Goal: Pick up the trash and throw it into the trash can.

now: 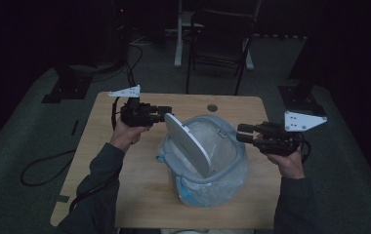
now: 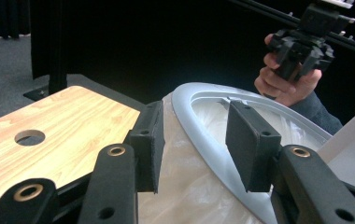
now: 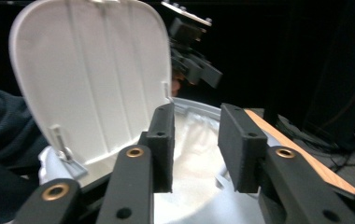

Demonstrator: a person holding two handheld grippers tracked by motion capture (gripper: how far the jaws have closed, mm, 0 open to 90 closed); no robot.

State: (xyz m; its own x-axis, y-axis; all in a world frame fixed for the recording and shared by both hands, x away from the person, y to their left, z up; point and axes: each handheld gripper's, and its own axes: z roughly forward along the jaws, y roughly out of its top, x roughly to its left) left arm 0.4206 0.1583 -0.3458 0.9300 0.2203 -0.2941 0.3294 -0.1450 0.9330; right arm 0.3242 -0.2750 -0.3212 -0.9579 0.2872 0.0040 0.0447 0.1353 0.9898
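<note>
Evidently one lined bin (image 1: 208, 168), lid (image 1: 188, 142) raised, sits between two hand-held grippers, left (image 1: 165, 113) and right (image 1: 240, 133), both open.

No readable writing

No letters, numbers, labels or brand marks can be made out on the bin (image 1: 208, 161), its lid (image 1: 188, 144) or the counter (image 1: 125, 195).

tongs (image 1: 164, 115): black, brass screws | grey plates | dark sleeves (image 1: 103, 168)
</note>
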